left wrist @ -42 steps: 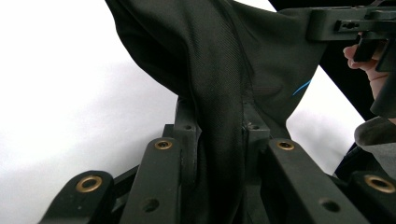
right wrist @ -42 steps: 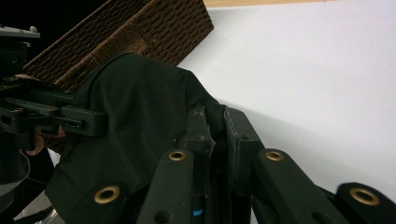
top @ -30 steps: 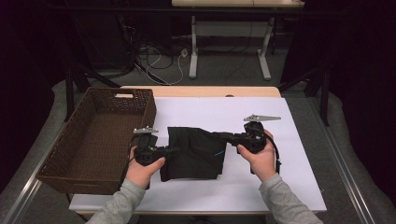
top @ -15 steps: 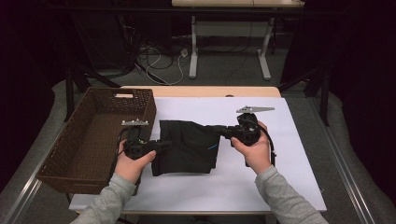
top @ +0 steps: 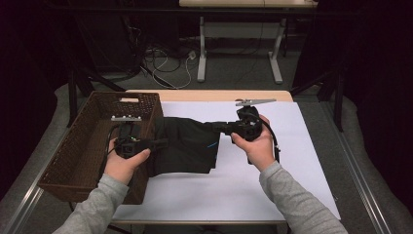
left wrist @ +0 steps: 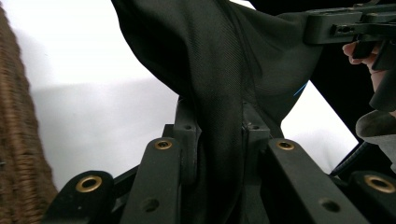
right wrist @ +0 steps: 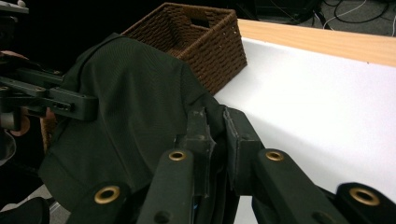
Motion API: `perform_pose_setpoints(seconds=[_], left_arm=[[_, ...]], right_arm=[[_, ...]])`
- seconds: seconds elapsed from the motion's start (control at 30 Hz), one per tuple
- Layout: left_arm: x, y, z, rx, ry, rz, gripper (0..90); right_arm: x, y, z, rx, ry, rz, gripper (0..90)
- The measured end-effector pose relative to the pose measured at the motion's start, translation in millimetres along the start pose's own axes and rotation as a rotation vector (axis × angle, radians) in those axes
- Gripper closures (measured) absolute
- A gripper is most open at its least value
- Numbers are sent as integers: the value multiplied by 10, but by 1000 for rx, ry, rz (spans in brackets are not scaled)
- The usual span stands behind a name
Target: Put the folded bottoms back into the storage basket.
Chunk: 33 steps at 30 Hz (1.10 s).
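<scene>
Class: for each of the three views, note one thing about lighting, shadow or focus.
High view: the white table top is brightly lit, the room behind is dark. Left gripper view: the dark garment casts a soft grey shadow on the table. Right gripper view: the wicker basket looks sharp and the near jaws look soft.

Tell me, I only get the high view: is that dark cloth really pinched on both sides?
Observer: Yes. In the left gripper view the left gripper has the cloth bunched between its jaws.
Operator: And the right one?
Observer: Its own view shows the right gripper shut on a fold too.
Operator: Does the cloth touch the basket?
Observer: From the right gripper view the cloth hangs in front of the basket; contact is unclear.
</scene>
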<state>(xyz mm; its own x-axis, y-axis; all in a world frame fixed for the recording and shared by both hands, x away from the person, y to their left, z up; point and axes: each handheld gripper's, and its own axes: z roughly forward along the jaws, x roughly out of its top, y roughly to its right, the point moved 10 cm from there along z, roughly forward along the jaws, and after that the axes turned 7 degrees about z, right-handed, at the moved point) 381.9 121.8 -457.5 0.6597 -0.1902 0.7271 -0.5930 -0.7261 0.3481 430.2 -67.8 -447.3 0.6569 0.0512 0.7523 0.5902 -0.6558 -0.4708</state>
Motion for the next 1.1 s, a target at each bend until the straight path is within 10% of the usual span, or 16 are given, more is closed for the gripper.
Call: perform_pose_setpoints(seconds=[1.1], left_arm=[[281, -682, -591, 103, -18, -80, 736]], right_arm=[[559, -495, 609, -5, -78, -82, 812]])
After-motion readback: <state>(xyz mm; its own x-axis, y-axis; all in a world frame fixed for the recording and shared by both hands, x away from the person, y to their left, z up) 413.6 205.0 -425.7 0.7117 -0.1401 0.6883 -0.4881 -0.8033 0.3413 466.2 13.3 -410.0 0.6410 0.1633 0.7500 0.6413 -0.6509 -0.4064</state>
